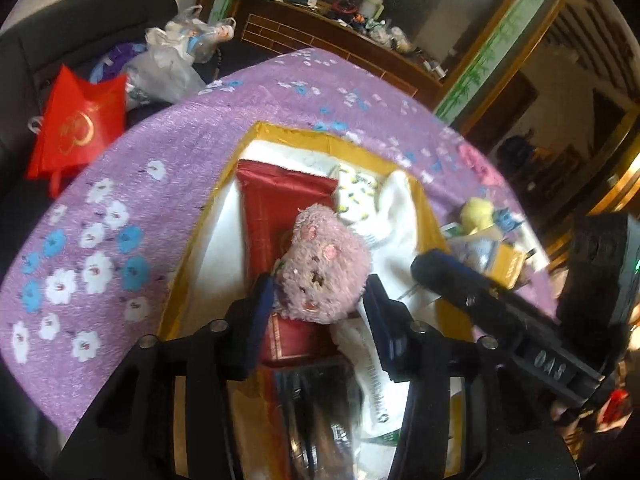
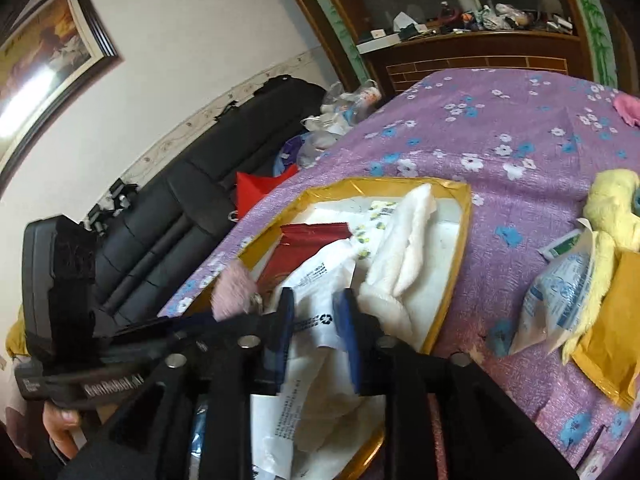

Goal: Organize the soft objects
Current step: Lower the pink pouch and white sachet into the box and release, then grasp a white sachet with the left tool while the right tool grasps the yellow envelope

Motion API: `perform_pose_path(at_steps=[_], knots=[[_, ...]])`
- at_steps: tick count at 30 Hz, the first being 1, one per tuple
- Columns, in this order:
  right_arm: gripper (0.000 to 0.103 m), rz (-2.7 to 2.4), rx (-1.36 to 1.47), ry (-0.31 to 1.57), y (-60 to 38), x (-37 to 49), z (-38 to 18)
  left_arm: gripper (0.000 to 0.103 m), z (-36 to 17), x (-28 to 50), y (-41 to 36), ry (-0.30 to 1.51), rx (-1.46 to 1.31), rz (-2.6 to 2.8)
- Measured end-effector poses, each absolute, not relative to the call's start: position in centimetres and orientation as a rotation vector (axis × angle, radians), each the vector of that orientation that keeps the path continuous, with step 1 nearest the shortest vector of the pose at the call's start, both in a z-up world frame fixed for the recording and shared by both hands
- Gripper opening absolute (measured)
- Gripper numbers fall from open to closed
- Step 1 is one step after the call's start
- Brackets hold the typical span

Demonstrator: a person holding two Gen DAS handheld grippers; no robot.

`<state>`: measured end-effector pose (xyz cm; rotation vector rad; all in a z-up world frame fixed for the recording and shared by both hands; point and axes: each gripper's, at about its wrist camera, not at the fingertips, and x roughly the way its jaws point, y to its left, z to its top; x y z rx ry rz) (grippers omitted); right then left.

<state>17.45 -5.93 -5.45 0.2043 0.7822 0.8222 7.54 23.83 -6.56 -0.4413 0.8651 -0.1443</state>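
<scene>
Here, a pink plush toy (image 1: 324,268) is clamped between the jaws of the left gripper (image 1: 320,308), held above the gold-rimmed box (image 1: 426,216) on the purple flowered counter (image 1: 120,184). The right gripper (image 2: 316,320), jaws parted and nothing gripped, is poised over a white plastic bag (image 2: 316,276) in that box.

I'm seeing the fluffy pink plush toy (image 1: 322,270) hiding part of the flat red packet (image 1: 282,204) beneath it.
</scene>
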Motion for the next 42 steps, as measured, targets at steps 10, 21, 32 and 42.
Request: perform_pose_path(at_steps=[10,21,32,42], knots=[[0.069,0.747,0.141,0.676,-6.2,16.2,-4.1,0.058,-5.8,7.2,22.8,0.821,-0.366,-0.074],[0.069,0.738,0.268,0.68,-12.7,15.1,-2.8,0.059,-2.5,4.9,20.1,0.707,-0.319,-0.111],[0.069,0.434,0.349,0.818,-21.7,17.2,-6.8,0.059,-1.5,8.8,12.1,0.83,-0.225,-0.315],[0.026,0.427,0.316,0.83,-20.1,19.1,-8.5,0.058,-3.3,16.2,6.2,0.97,-0.182,-0.38]])
